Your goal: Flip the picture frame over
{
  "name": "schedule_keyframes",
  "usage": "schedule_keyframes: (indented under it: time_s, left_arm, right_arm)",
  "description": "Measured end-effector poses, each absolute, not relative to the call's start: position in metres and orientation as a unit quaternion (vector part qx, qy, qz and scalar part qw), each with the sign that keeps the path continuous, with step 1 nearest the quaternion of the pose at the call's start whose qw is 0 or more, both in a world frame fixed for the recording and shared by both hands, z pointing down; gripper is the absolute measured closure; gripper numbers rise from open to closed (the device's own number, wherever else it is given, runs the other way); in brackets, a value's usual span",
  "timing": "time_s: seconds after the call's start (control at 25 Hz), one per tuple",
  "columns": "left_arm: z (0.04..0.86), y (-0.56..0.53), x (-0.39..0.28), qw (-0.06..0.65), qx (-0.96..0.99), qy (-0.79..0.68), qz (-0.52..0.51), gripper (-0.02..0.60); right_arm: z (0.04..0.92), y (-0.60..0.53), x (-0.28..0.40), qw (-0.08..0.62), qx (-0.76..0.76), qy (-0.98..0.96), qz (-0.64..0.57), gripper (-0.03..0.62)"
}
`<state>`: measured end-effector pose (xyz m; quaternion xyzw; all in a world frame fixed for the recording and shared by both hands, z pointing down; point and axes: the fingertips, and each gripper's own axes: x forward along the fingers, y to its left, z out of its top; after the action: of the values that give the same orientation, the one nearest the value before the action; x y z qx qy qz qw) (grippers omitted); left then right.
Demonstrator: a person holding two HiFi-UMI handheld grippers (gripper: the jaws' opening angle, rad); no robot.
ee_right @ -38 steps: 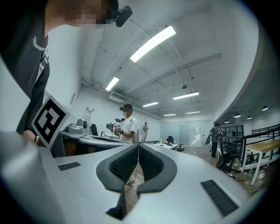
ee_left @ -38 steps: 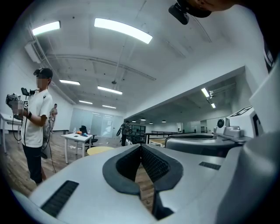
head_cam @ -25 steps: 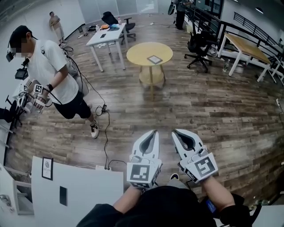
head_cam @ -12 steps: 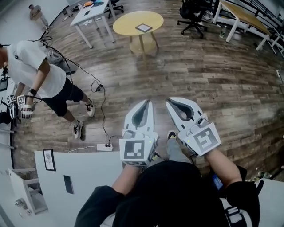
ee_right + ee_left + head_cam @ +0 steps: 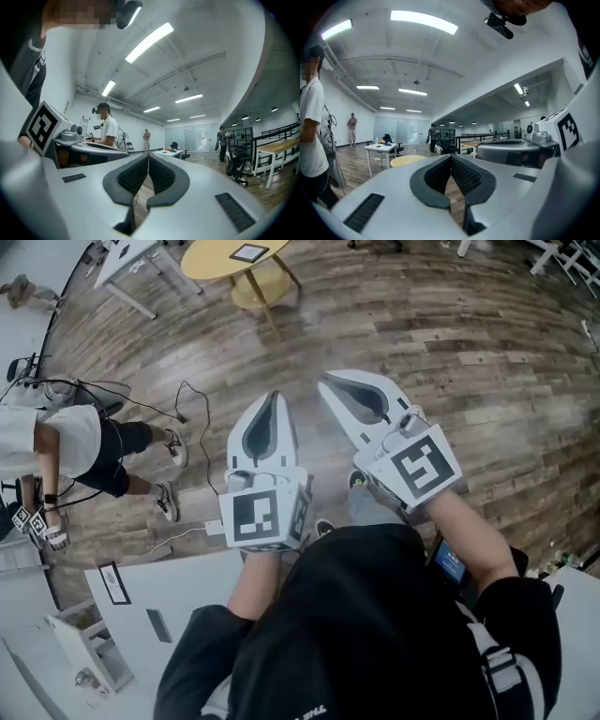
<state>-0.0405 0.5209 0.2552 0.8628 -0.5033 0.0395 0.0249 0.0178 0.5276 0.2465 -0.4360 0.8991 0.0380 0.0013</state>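
The picture frame (image 5: pixel 249 252), dark-edged with a pale middle, lies flat on a round yellow table (image 5: pixel 217 261) at the top edge of the head view, far ahead of both grippers. My left gripper (image 5: pixel 273 396) and right gripper (image 5: pixel 324 382) are held side by side over the wooden floor, pointing level toward the table. Both are shut with nothing between their jaws. In the left gripper view the closed tips (image 5: pixel 451 155) sit just right of the yellow table (image 5: pixel 408 161). In the right gripper view the tips (image 5: pixel 148 155) also meet.
A person in a white shirt (image 5: pixel 58 448) stands at the left, holding grippers. A black cable and power strip (image 5: pixel 212 526) lie on the floor. A white desk (image 5: pixel 131 257) stands left of the round table. A white table (image 5: pixel 178 592) at lower left carries a small framed card (image 5: pixel 114 583).
The head view has tipped downward, so the round table and frame have slid to the top edge. Both grippers have moved forward over the floor, still shut and empty.
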Motion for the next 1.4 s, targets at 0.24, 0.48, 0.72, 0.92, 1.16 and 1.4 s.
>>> schedule_keyframes:
  time_s: [0.24, 0.48, 0.72, 0.92, 1.16, 1.4]
  left_arm:
    - [0.266, 0.47, 0.006, 0.004, 0.864, -0.5, 0.055, 0.558]
    - [0.272, 0.433, 0.013, 0.007, 0.85, -0.522, 0.068, 0.558]
    - [0.276, 0.41, 0.011, 0.008, 0.842, -0.533, 0.077, 0.558]
    - [0.283, 0.393, 0.002, 0.012, 0.842, -0.533, 0.082, 0.558]
    - [0.291, 0.358, -0.011, 0.021, 0.848, -0.523, 0.08, 0.558]
    - [0.298, 0.301, -0.034, 0.033, 0.856, -0.511, 0.073, 0.558]
  right_arm:
    - [0.256, 0.472, 0.076, 0.016, -0.457, 0.889, 0.031, 0.576]
    - [0.264, 0.434, 0.091, 0.021, -0.451, 0.892, 0.021, 0.576]
    - [0.263, 0.406, 0.093, 0.025, -0.446, 0.894, 0.025, 0.576]
    - [0.264, 0.389, 0.086, 0.02, -0.443, 0.896, 0.029, 0.576]
    - [0.27, 0.356, 0.069, 0.003, -0.448, 0.893, 0.029, 0.576]
    - [0.276, 0.299, 0.044, -0.009, -0.455, 0.89, 0.026, 0.576]
